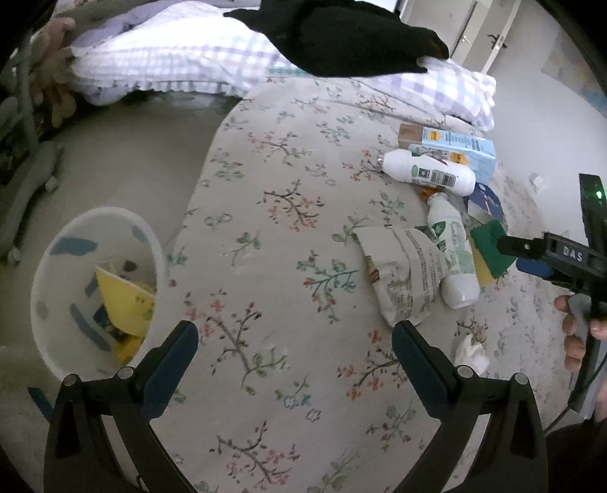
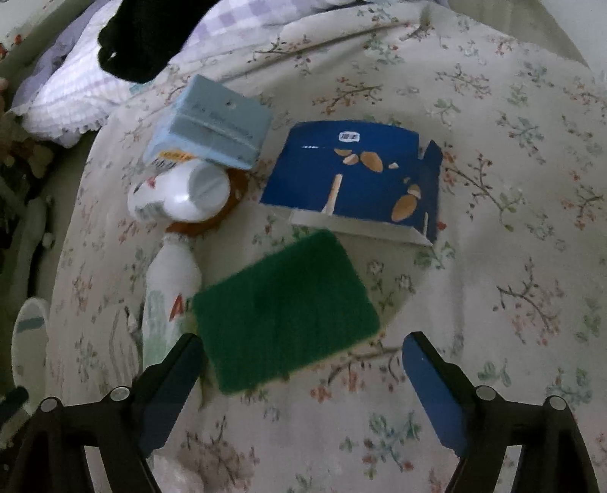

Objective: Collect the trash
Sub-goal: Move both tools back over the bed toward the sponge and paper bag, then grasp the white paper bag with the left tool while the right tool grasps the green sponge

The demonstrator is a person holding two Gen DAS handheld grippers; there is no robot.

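Note:
On the floral bedspread lies a green sponge [image 2: 284,311], partly between the tips of my open right gripper [image 2: 301,341]; the pads do not press it. Left of it lie two white bottles [image 2: 170,288] [image 2: 193,193] and a light blue carton [image 2: 212,125], with a flattened dark blue box [image 2: 353,178] beyond. In the left wrist view my left gripper [image 1: 296,333] hangs open and empty over the bedspread. A crumpled paper bag [image 1: 402,273] sits just ahead of its right finger. The right gripper [image 1: 512,256] shows at the sponge [image 1: 489,246].
A white bin [image 1: 95,288] with yellow and other trash inside stands on the floor left of the bed. A white tissue [image 1: 470,352] lies near the bed's front. Checked pillows [image 1: 170,57] and a black garment [image 1: 341,34] lie at the head end.

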